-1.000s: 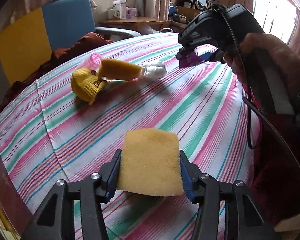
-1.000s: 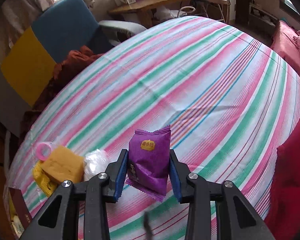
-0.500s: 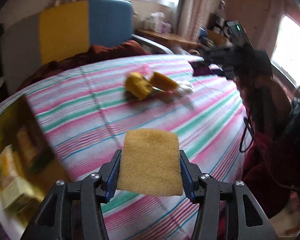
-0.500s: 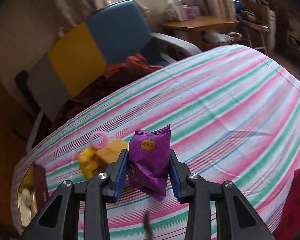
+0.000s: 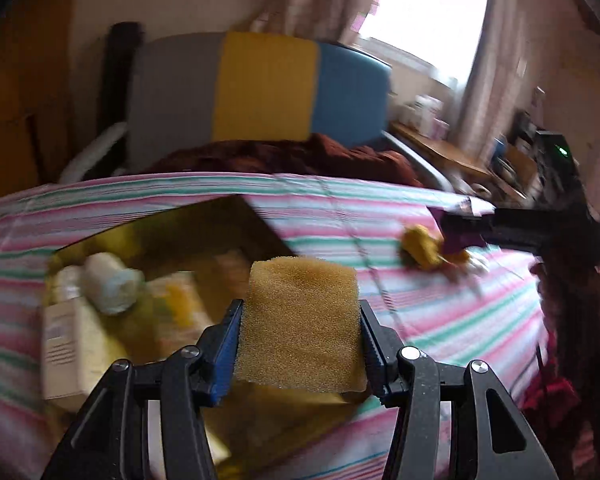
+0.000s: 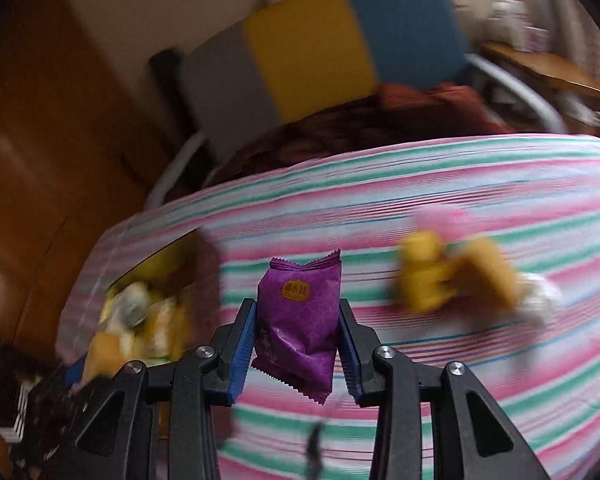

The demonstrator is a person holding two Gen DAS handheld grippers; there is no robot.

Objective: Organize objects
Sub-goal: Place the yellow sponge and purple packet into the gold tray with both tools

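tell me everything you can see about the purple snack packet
The purple snack packet is a small sealed pouch of glossy, crinkled plastic film with zigzag-cut seams at top and bottom. An orange-yellow label sits on its upper front, and a faint pattern covers the rest. It stands roughly upright, bottom edge tilted slightly, pinched at its sides between the blue-padded fingers of the right gripper, lifted clear of the striped tablecloth. Nothing else touches it. Its middle looks puffed, not crushed.
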